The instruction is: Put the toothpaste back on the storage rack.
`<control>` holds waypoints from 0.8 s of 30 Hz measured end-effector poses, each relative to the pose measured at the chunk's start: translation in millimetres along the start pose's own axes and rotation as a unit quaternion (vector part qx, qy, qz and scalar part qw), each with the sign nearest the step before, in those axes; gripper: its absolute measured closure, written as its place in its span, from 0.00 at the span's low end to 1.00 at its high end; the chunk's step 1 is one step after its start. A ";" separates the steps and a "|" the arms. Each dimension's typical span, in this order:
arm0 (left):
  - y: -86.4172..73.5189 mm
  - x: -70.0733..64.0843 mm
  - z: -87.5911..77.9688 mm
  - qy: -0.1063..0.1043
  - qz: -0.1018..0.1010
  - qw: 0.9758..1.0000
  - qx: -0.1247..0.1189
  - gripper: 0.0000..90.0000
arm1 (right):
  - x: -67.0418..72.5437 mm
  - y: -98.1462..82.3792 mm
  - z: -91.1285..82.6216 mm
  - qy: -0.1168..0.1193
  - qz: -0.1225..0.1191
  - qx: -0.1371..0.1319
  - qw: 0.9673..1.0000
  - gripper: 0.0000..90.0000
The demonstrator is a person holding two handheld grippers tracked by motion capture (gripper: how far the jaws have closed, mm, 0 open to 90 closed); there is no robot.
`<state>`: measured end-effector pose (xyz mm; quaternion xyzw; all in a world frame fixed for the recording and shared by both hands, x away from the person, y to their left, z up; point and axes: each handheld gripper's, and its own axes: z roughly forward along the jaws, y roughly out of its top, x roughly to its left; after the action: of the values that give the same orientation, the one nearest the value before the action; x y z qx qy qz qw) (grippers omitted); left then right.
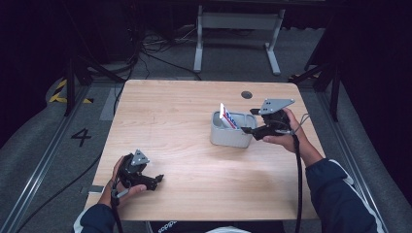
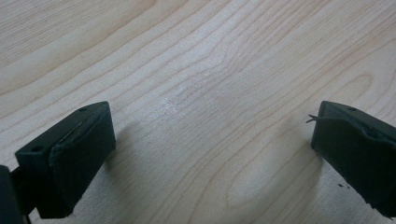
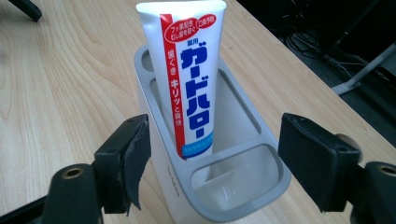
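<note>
While both grippers hang open, each sits where its job puts it, as the lines below set out.

Toothpaste tube (image 3: 191, 88): stands nearly upright, leaning a little, in the long middle slot of the holder, its flat crimped end up and its lower end hidden inside; the slot walls are what keep it standing.

Holder (image 1: 231, 137): a grey and white caddy right of the table's middle, with a broad empty compartment at the end nearest the right gripper and a smaller slot behind the tube.

Right gripper (image 1: 248, 130): held just beside the holder's right end, jaws spread wide with nothing between them. From the right gripper view the jaws flank the near end of the holder, lined up on the tube, so I judge this hand to be either about to take the tube or just clear of it; which one cannot be told.

Left gripper (image 1: 158, 180): low over bare wood near the front left of the table (image 1: 160, 104), well apart from the holder, jaws wide and empty. It looks parked out of the way, leaving the work to the other hand.

Risk: the holder is light-looking and unsteadied, so a sideways nudge could shift it.
</note>
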<state>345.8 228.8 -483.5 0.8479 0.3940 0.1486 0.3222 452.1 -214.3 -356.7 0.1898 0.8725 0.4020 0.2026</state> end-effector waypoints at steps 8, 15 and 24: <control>0.1 0.3 0.0 0.000 0.002 1.000 0.000 0.00 | 2.1 -10.6 -11.8 -0.015 0.001 0.001 1.000 0.27; 0.0 0.1 0.0 -0.001 0.000 1.000 0.000 0.00 | 3.6 -21.5 -20.0 -0.025 0.007 0.004 1.000 0.27; 0.0 0.2 -0.1 -0.001 0.001 1.000 0.001 0.00 | 6.4 -39.5 -27.2 -0.029 0.010 0.018 0.999 0.27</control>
<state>345.9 228.9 -483.4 0.8486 0.3930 0.1480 0.3217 426.3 -252.1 -372.6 0.2142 0.8714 0.3822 0.2206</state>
